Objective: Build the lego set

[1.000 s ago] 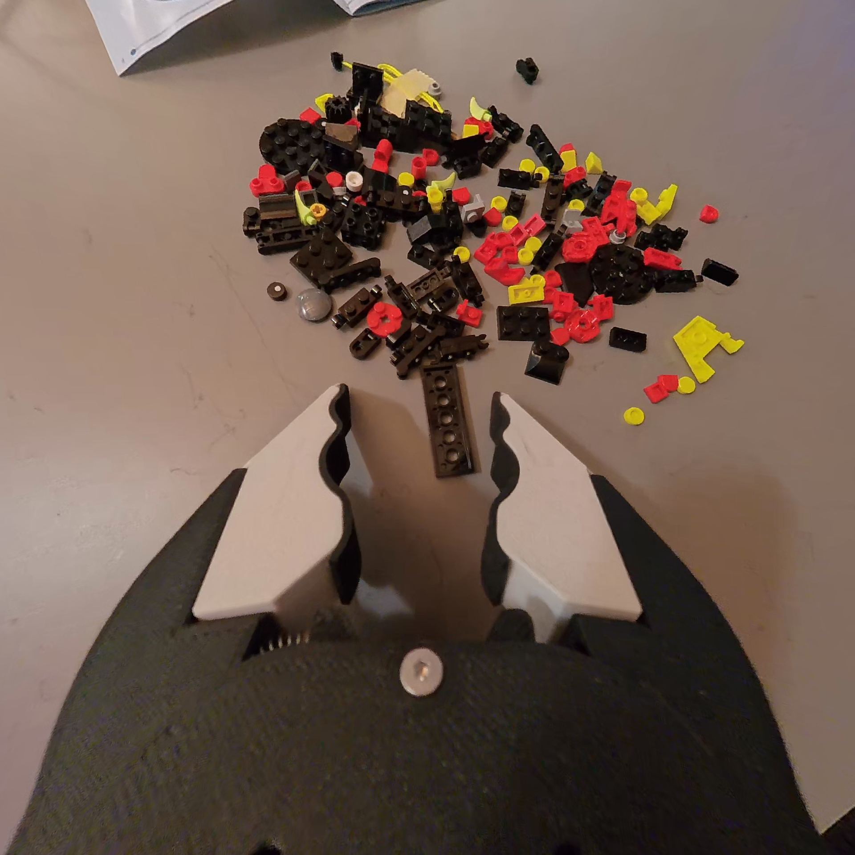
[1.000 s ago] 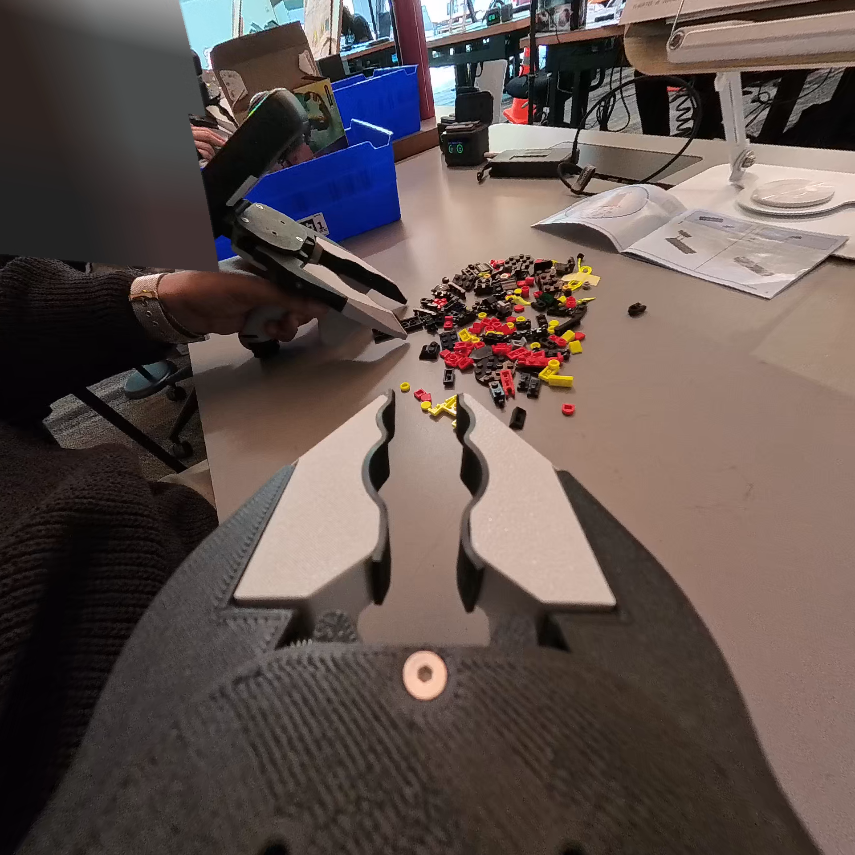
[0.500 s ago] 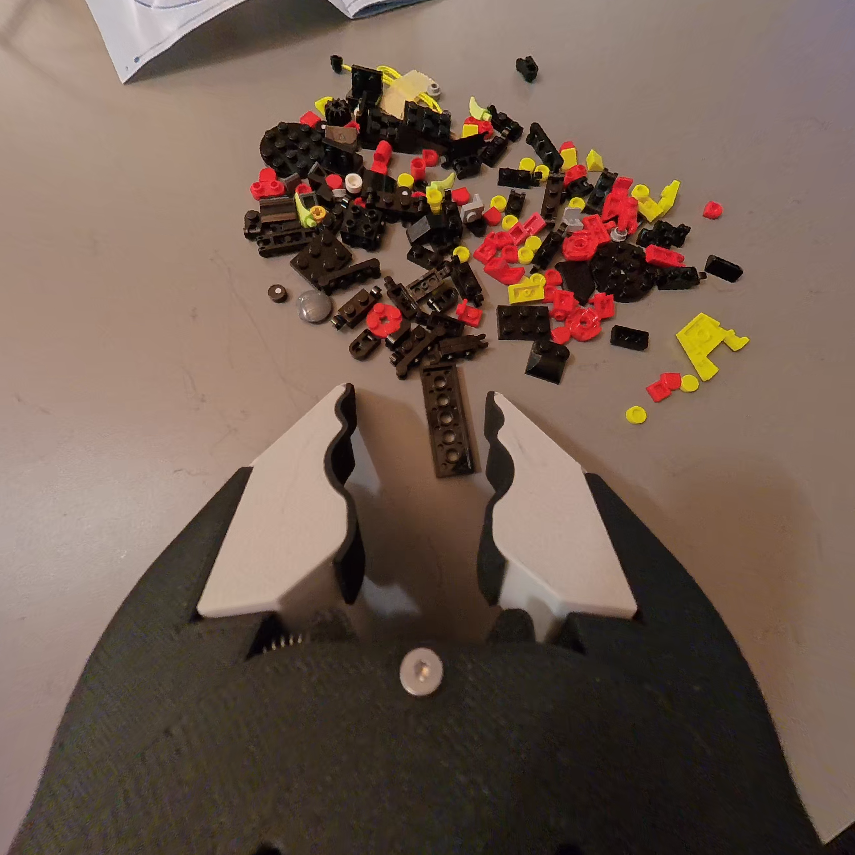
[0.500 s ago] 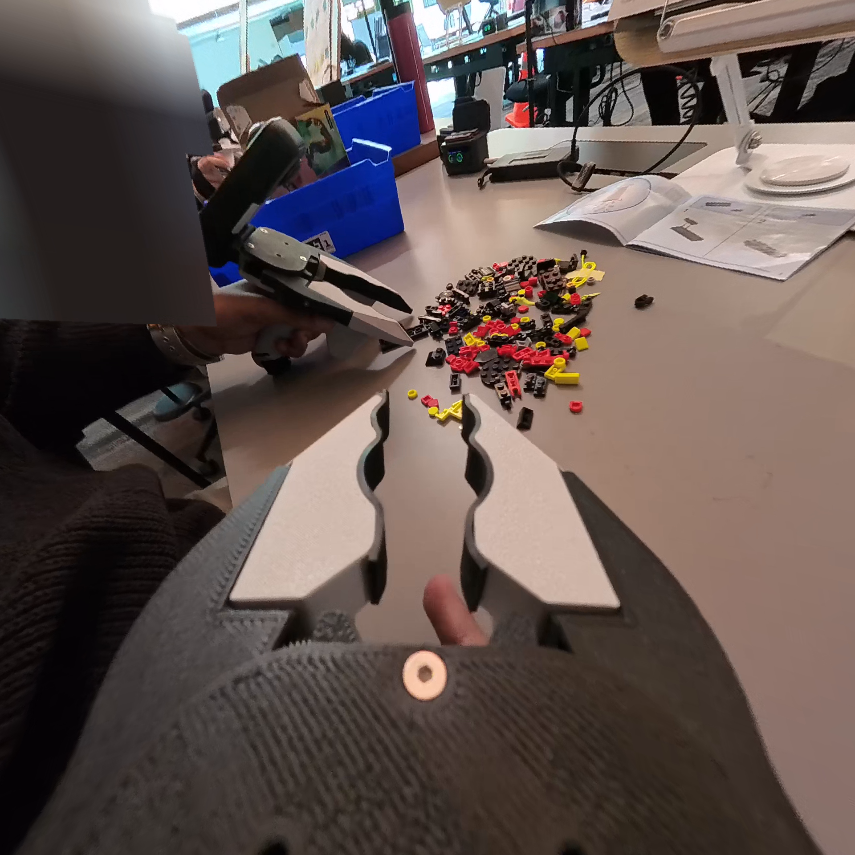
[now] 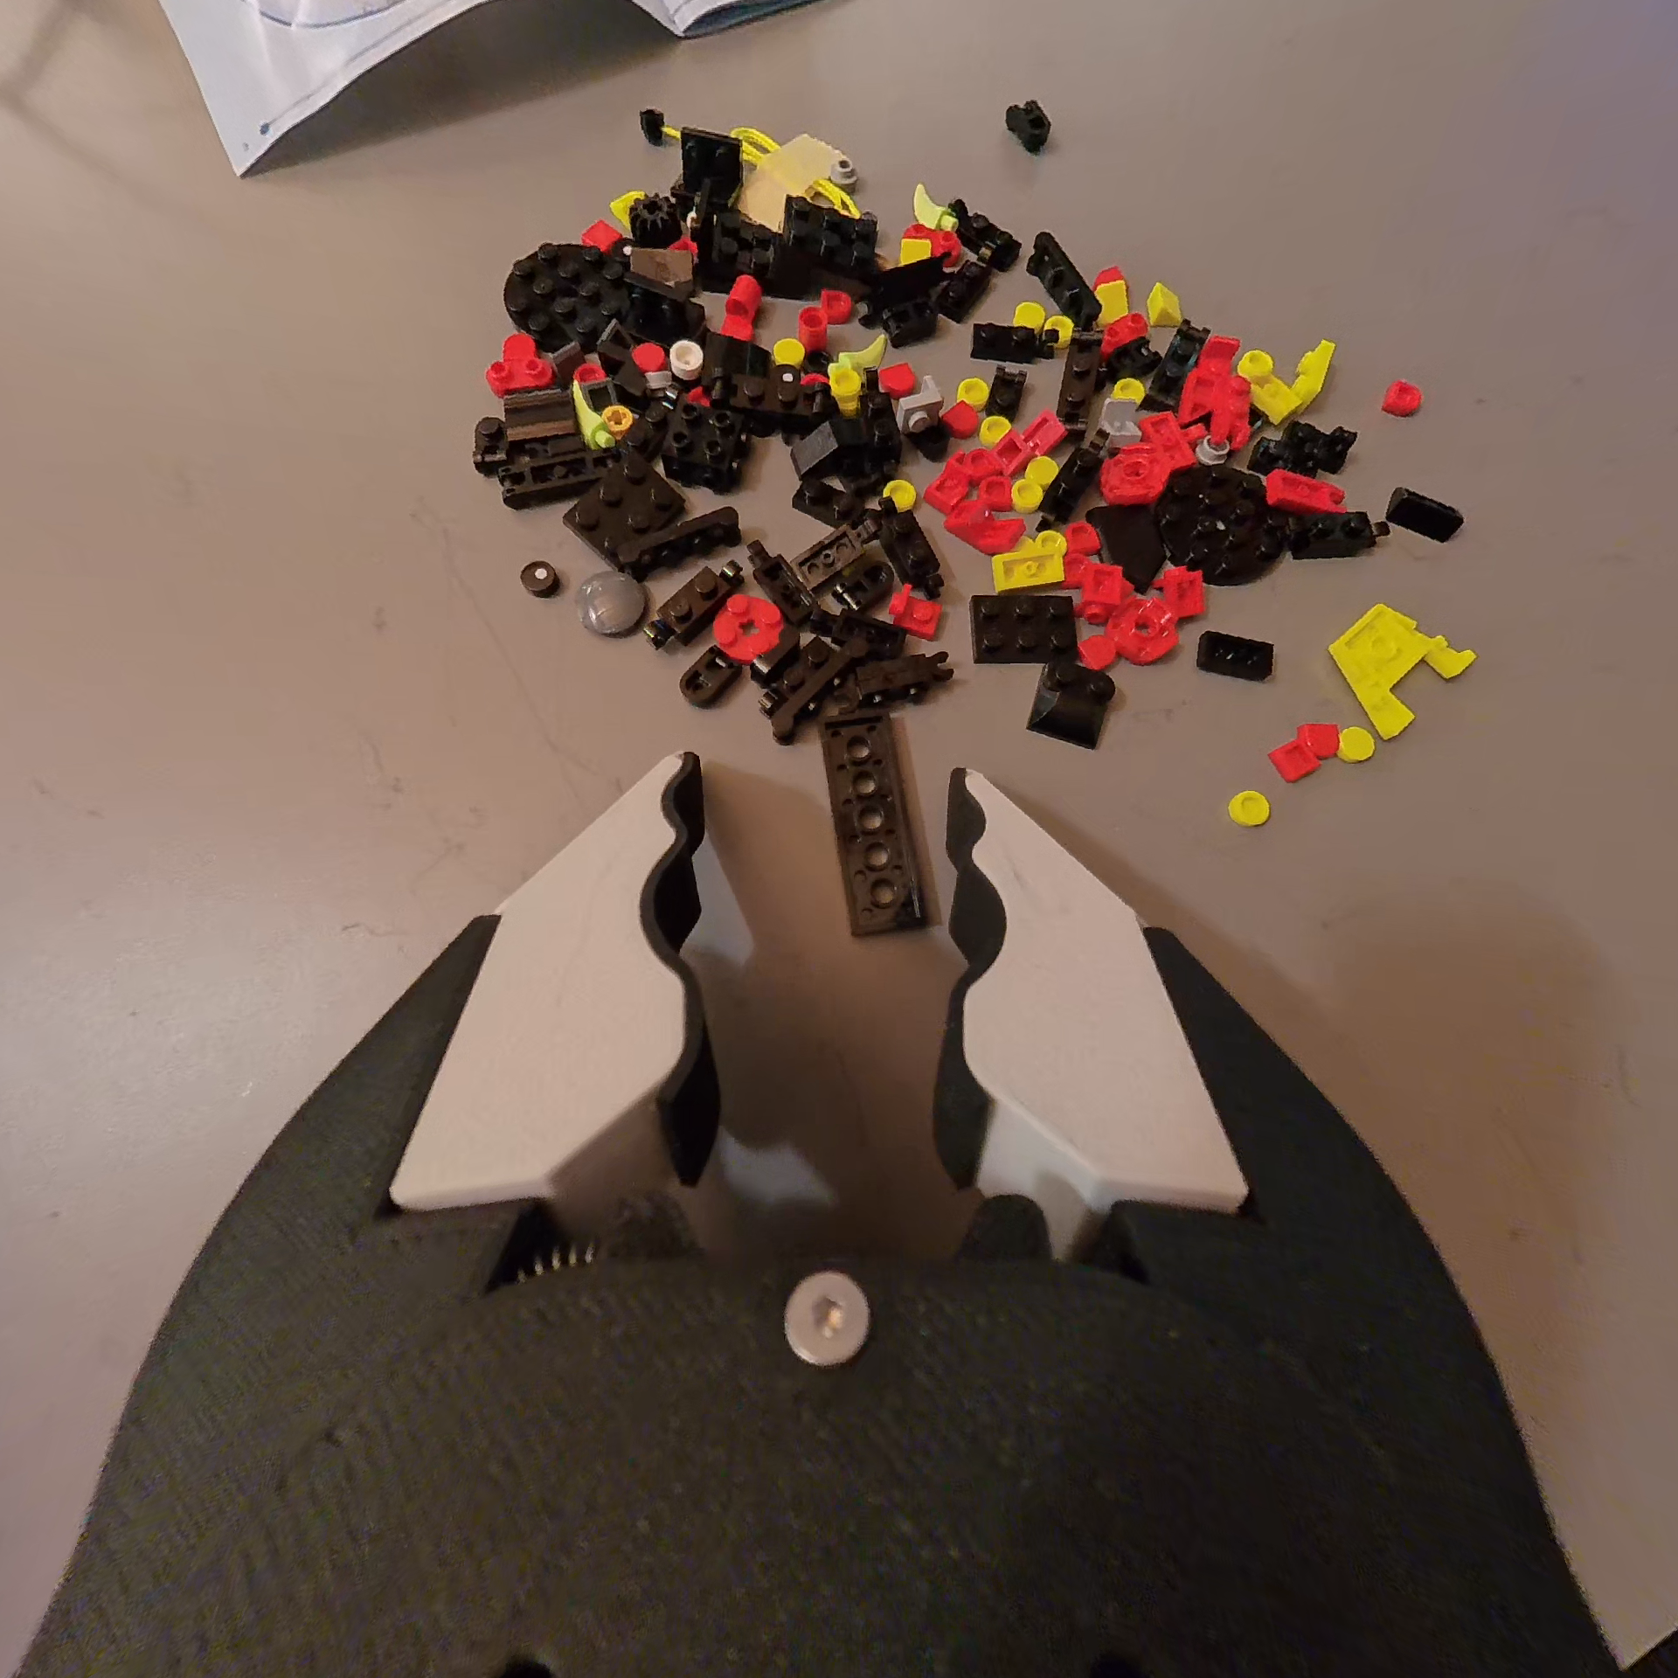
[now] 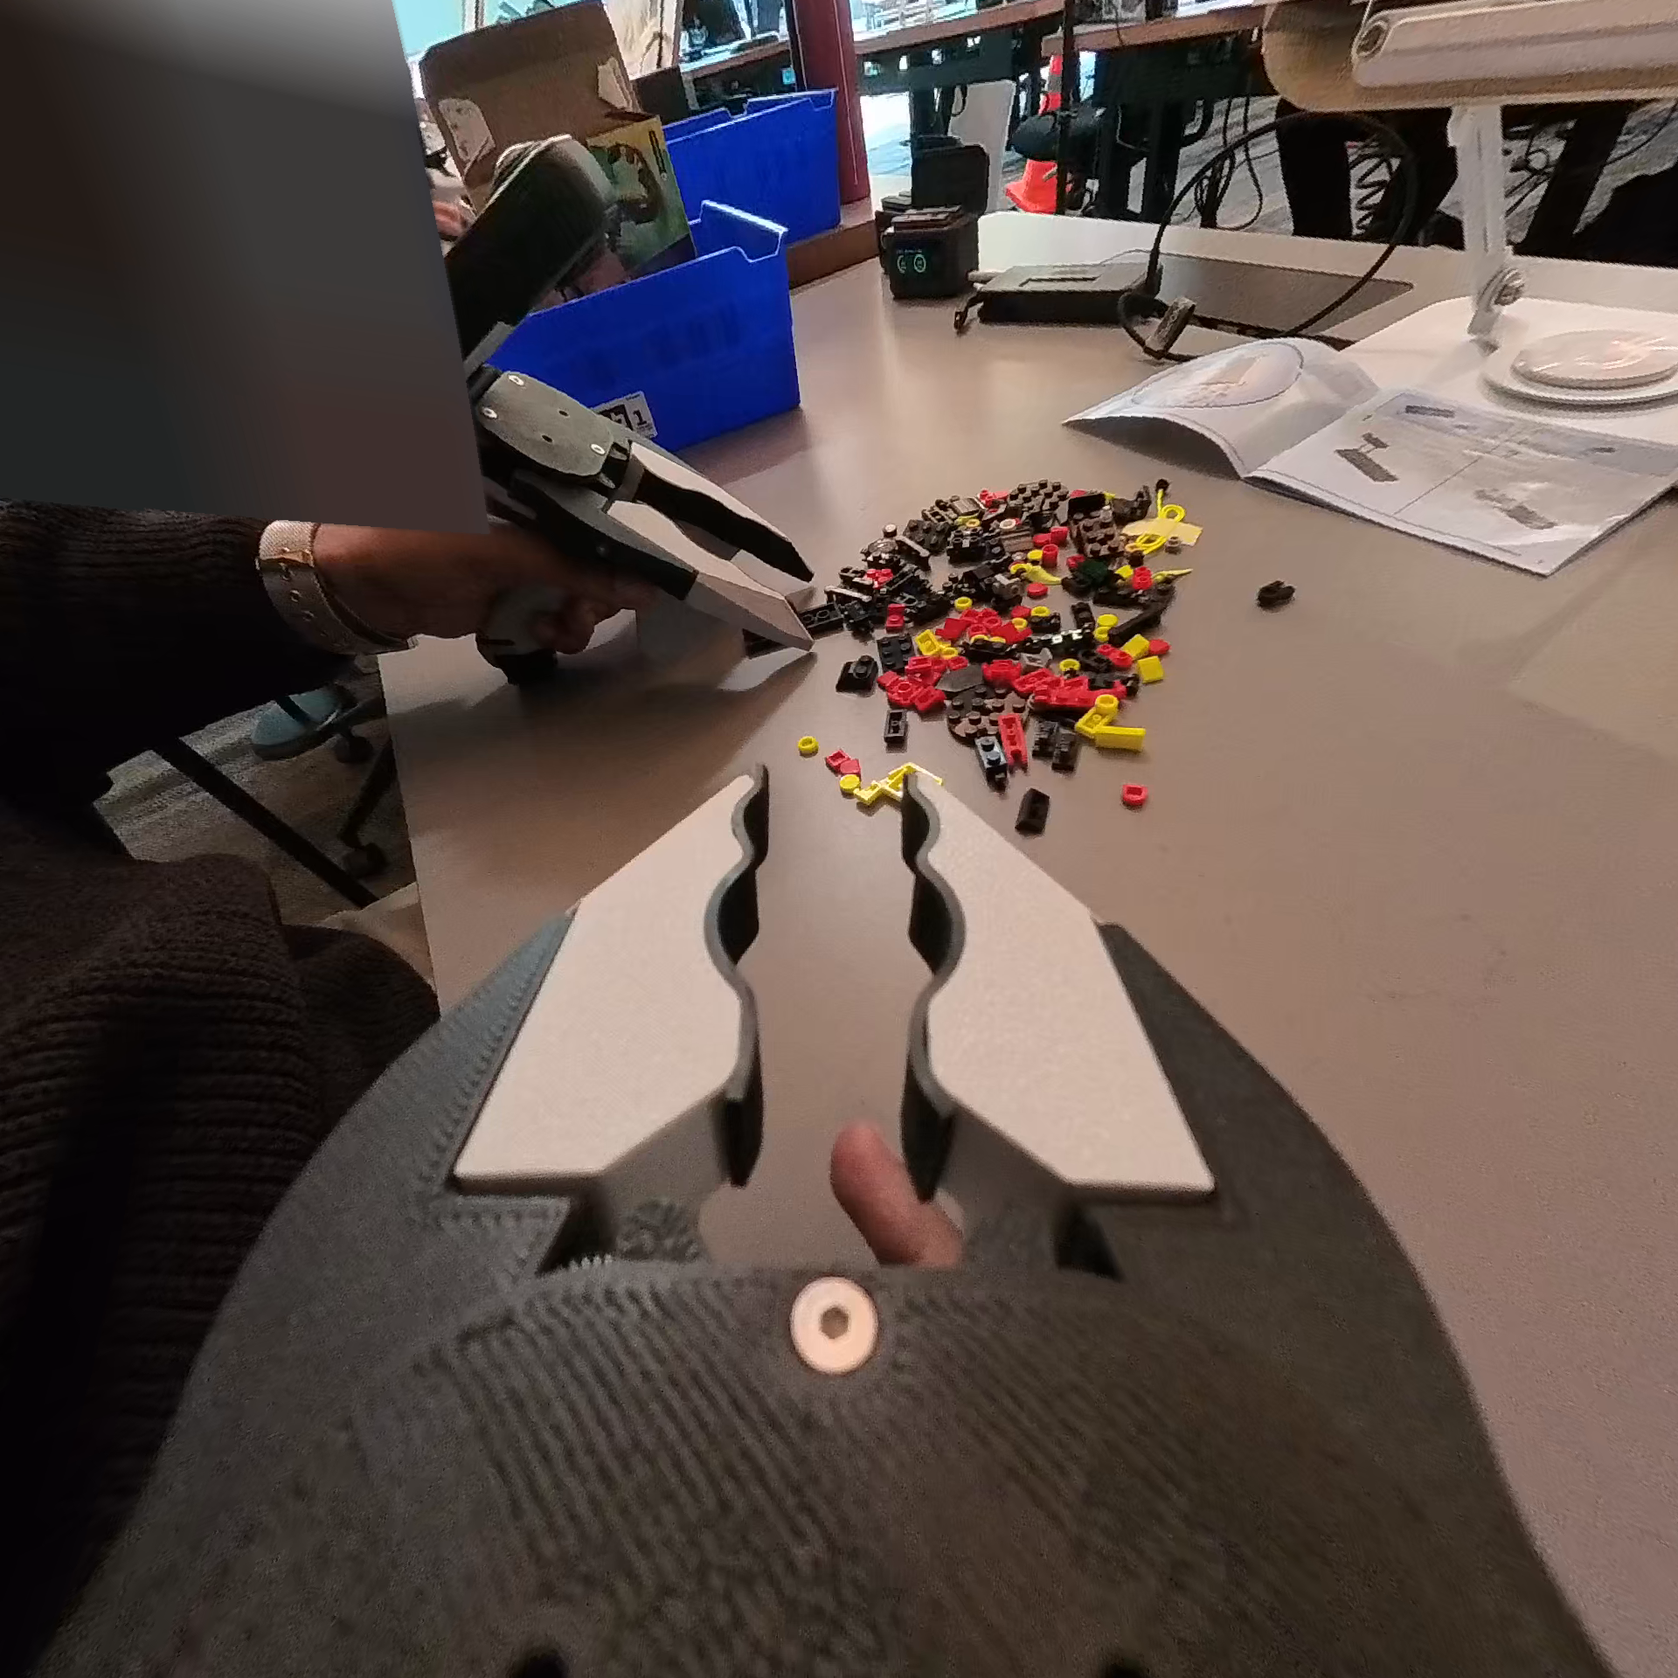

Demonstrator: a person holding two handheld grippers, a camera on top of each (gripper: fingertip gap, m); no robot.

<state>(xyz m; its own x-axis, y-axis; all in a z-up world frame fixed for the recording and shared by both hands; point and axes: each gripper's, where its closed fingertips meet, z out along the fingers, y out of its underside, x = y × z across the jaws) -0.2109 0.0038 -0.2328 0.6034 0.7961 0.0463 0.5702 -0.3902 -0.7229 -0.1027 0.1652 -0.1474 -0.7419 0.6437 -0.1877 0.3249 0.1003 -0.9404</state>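
Observation:
A pile of small black, red and yellow lego pieces (image 5: 908, 436) lies on the grey table; it also shows in the right wrist view (image 6: 1008, 626). A long black plate with holes (image 5: 872, 822) lies at the pile's near edge. My left gripper (image 5: 822, 772) is open, low over the table, its tips on either side of that plate without touching it. It also shows in the right wrist view (image 6: 799, 608), held by a hand. My right gripper (image 6: 834, 785) is open and empty, above the table short of the pile, near a yellow piece (image 6: 885, 783).
An open instruction booklet (image 6: 1380, 445) lies beyond the pile, also at the top of the left wrist view (image 5: 363, 64). A lone black piece (image 6: 1275, 593) lies right of the pile. Blue bins (image 6: 672, 336) stand at the far left, a white lamp base (image 6: 1580, 363) at the far right. About 20 centimetres separates my left fingertips from my right. From the left gripper's tips to the lone black piece (image 6: 1275, 593) is close to 20 centimetres. My left wrist view (image 5: 1031, 123) looks at it from another angle.
The left gripper's jaws have closed in slightly around the long black plate. The right gripper has shifted a little and a fingertip now shows between its fingers.

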